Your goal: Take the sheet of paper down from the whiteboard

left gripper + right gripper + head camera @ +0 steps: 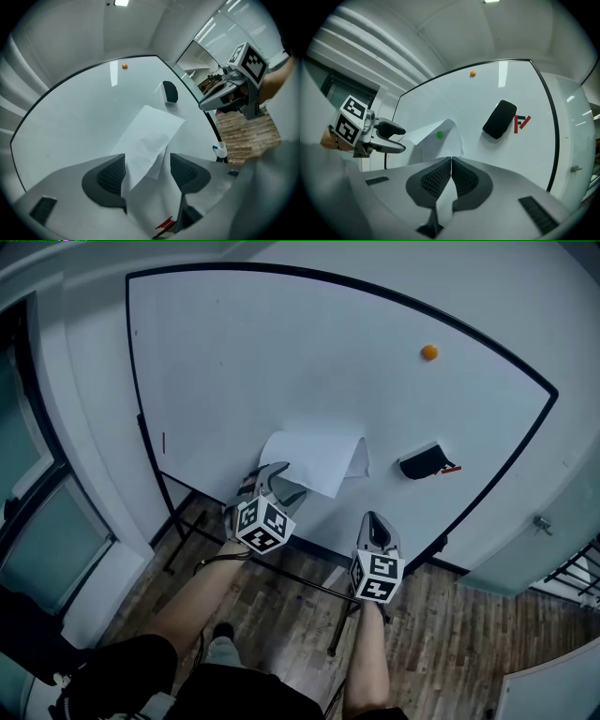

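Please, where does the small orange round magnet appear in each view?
Head view: small orange round magnet, upper right.
Left gripper view: magnet, top, left of centre.
Right gripper view: magnet, top, just right of centre.
Shared landmark: black oblong eraser, below the magnet in all.

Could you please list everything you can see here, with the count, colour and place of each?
whiteboard: one, white with a black frame, in front of the person
sheet of paper: one, white, low on the whiteboard, its edges curling away
green magnet: one, green, on the sheet
orange magnet: one, orange, upper right of the whiteboard
eraser: one, black, on the whiteboard right of the sheet
red mark: one, red, beside the eraser
floor: one, brown wood planks, below the whiteboard
left gripper: one, grey, jaws apart around the sheet's lower part
right gripper: one, grey, jaws together, below and right of the sheet, apart from it
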